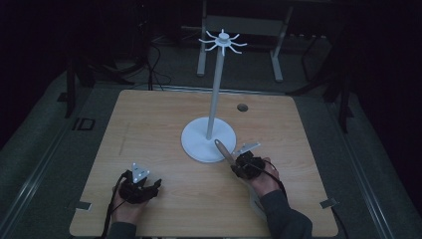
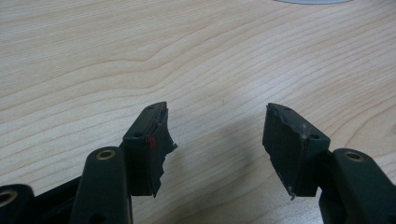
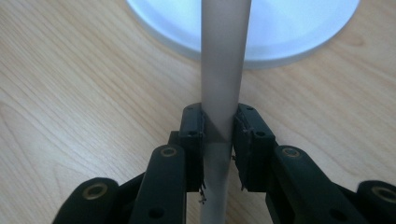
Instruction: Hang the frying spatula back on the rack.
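Right claw (image 1: 230,158), lower centre-right of the high view, is clenched on a grey flat handle (image 3: 223,70) that slants up-left over the rim of the white stand (image 1: 208,140); in the right gripper view its pads press the handle from both sides, the stand's round base just beyond. Left claw (image 1: 154,185), lower left, rests on the wooden surface (image 1: 149,129), released, jaws wide apart with bare wood between, well apart from the stand.

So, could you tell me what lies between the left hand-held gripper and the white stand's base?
Only bare wooden table, seen in the high view.
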Available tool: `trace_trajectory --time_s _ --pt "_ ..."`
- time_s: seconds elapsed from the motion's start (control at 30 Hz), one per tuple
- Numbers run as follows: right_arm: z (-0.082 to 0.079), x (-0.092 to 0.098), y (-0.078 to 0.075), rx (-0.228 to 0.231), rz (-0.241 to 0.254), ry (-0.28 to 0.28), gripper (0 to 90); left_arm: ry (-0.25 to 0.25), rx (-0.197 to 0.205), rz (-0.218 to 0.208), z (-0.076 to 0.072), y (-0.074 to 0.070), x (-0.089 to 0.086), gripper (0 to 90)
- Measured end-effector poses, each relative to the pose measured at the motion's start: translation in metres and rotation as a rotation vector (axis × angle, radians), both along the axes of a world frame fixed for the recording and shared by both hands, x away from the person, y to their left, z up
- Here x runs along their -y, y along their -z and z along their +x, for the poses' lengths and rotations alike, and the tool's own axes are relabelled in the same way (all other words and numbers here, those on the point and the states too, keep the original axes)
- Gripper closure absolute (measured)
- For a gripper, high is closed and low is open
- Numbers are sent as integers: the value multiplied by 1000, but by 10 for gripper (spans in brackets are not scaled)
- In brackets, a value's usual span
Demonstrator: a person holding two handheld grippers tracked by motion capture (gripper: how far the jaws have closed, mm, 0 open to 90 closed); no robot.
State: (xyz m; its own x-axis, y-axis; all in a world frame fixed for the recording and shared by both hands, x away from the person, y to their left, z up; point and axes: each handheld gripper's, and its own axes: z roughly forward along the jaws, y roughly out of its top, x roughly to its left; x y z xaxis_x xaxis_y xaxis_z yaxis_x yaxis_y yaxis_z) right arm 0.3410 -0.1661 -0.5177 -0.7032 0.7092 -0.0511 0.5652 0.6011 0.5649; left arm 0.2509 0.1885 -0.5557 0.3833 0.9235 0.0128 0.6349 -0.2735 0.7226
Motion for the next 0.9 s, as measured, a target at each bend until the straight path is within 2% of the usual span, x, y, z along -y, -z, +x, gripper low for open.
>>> trace_trajectory --time_s 0.33,0.47,0.9 --pt "-6 3 -13 49 56 12 743 0 -1 4 0 0 0 411" --pt "-8 4 -20 69 94 19 742 0 -2 5 0 0 0 411" --pt "-14 2 -34 114 131 11 741 -2 8 6 -1 -1 0 410"
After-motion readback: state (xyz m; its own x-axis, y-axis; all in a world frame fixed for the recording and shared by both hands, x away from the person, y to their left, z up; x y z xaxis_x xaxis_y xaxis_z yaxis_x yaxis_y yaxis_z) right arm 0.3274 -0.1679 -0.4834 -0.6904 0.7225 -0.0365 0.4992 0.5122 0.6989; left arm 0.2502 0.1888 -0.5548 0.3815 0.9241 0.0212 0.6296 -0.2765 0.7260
